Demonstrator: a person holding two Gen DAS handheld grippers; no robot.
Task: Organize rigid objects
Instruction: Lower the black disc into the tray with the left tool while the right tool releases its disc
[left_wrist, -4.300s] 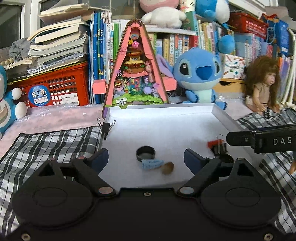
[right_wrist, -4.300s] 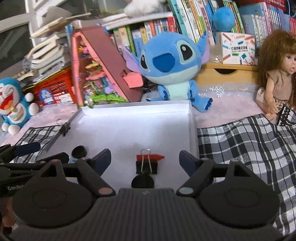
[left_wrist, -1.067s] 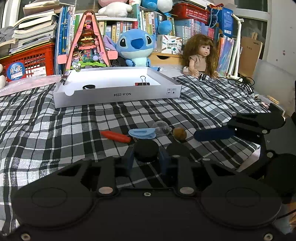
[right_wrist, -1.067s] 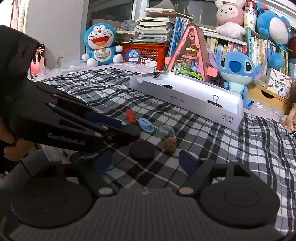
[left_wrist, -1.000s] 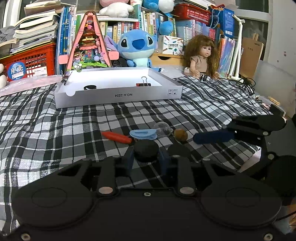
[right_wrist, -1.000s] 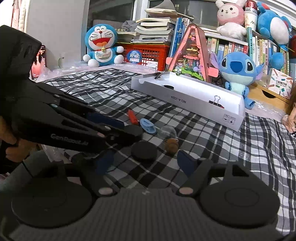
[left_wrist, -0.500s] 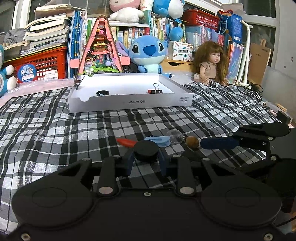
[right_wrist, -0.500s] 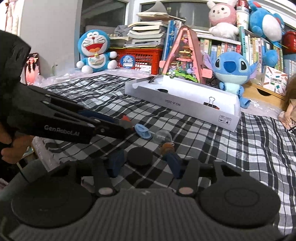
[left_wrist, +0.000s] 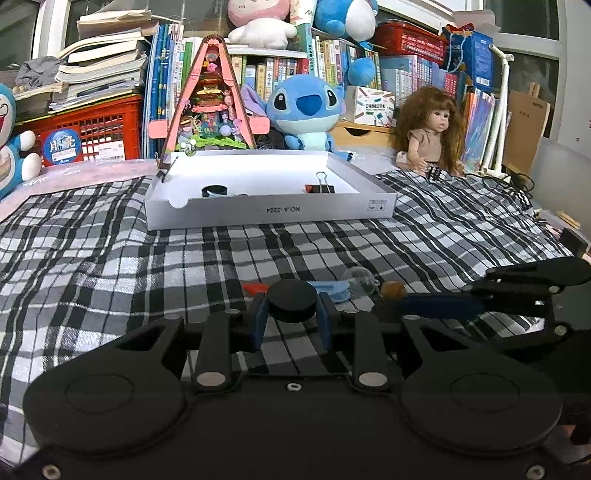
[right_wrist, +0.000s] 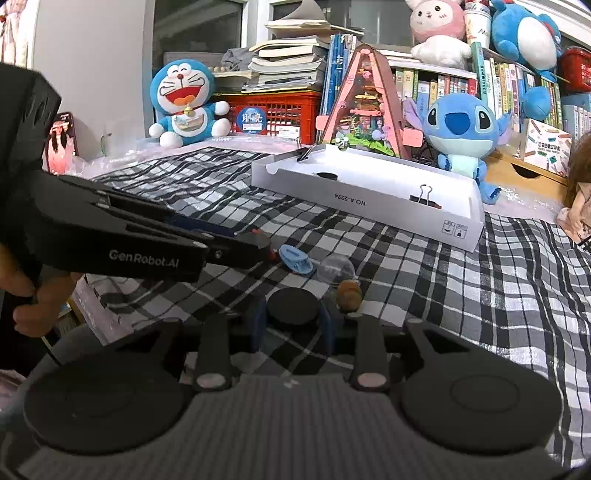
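Note:
On the checked cloth lie a red piece (left_wrist: 254, 287), a blue clip (left_wrist: 334, 288), a clear ball (left_wrist: 358, 280) and a brown ball (left_wrist: 393, 290). My left gripper (left_wrist: 291, 318) is shut on a black round cap (left_wrist: 291, 301), its blue pads pressed against both sides. In the right wrist view my right gripper (right_wrist: 291, 324) has its jaws closing on a second black cap (right_wrist: 293, 305), and the pads touch its rim. The brown ball (right_wrist: 349, 291) sits just right of that cap. The white box (left_wrist: 269, 211) stands farther back and holds a black cap (left_wrist: 215, 191) and a binder clip (left_wrist: 320, 186).
Plush toys, a doll (left_wrist: 430, 136), a pink triangular model (left_wrist: 210, 99), a red crate (left_wrist: 88, 127) and shelves of books stand behind the box. A hand (right_wrist: 37, 302) holds the left gripper (right_wrist: 255, 243), which reaches across from the left in the right wrist view.
The right gripper's fingers have drawn together from wide apart onto the second black cap. The left gripper has kept its grip on its cap and tipped slightly upward.

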